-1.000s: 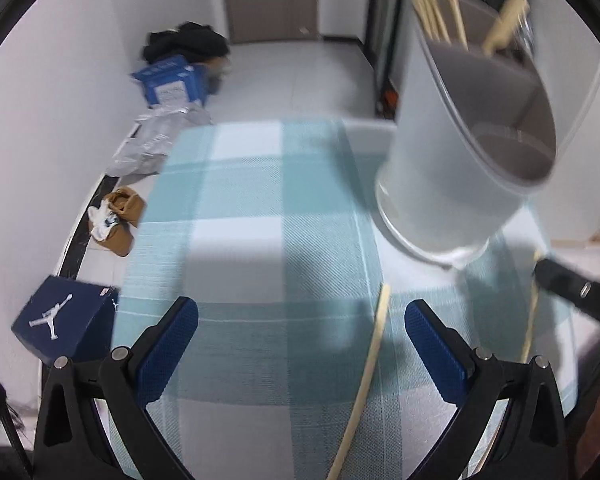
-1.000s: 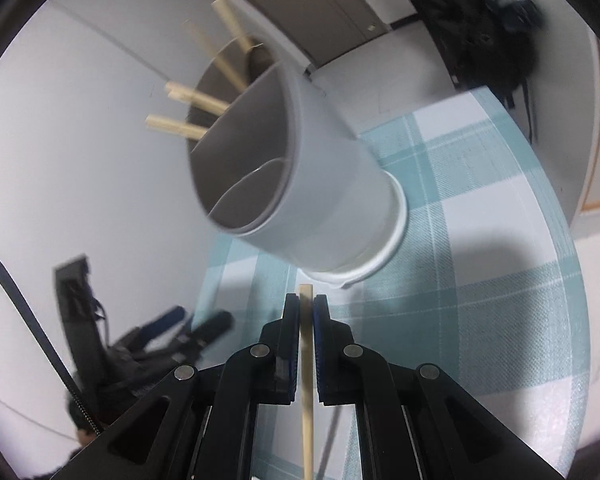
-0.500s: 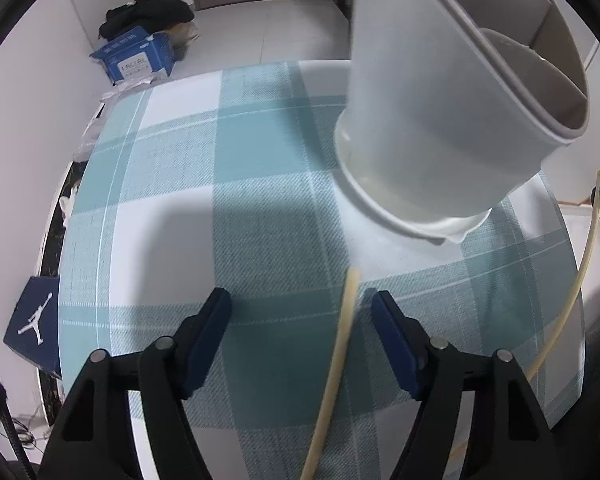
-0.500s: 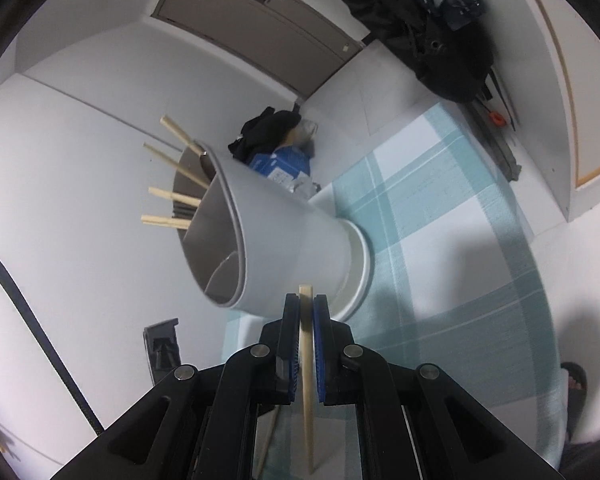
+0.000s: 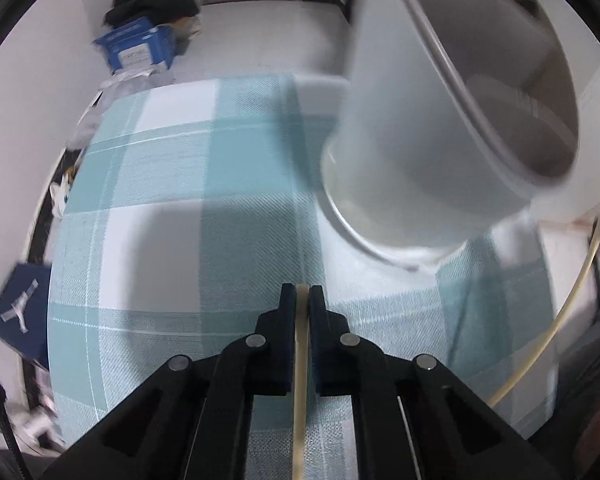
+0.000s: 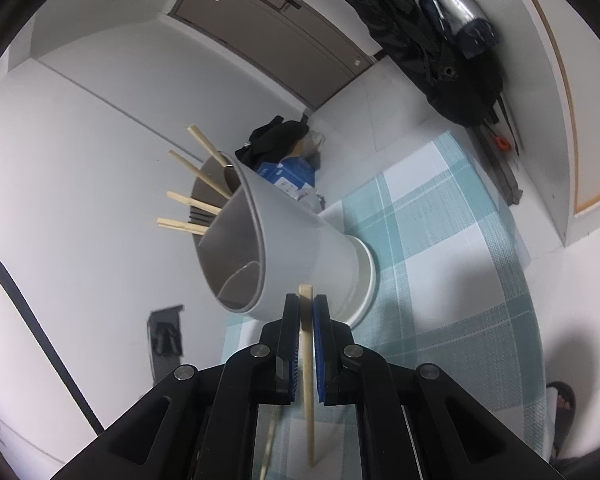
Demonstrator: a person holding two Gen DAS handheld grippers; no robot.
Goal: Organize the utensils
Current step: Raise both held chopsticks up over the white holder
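Note:
A white utensil holder (image 5: 420, 140) stands on the teal checked tablecloth (image 5: 160, 200), with several wooden chopsticks (image 6: 192, 200) sticking out of its far compartment. In the left wrist view my left gripper (image 5: 302, 292) points steeply down at the cloth. Its jaws are closing, and the pads press on a pale chopstick (image 5: 300, 360) that runs back between them. My right gripper (image 6: 306, 300) is shut on another chopstick (image 6: 308, 380), whose tip pokes out just in front of the utensil holder (image 6: 300, 240). That chopstick (image 5: 560, 312) also curves along the right edge of the left wrist view.
Blue boxes (image 5: 140, 46) and dark clothes (image 5: 152, 0) lie on the floor beyond the table. A navy shoebox (image 5: 16, 312) sits on the floor to the left. A person's sandalled foot (image 6: 562, 400) shows beside the table edge. Dark bags (image 6: 440, 40) hang against the wall.
My left gripper's jaws went from wide open to pressed on the chopstick lying on the cloth. My right gripper rose and tilted up with its chopstick, so more of the room shows.

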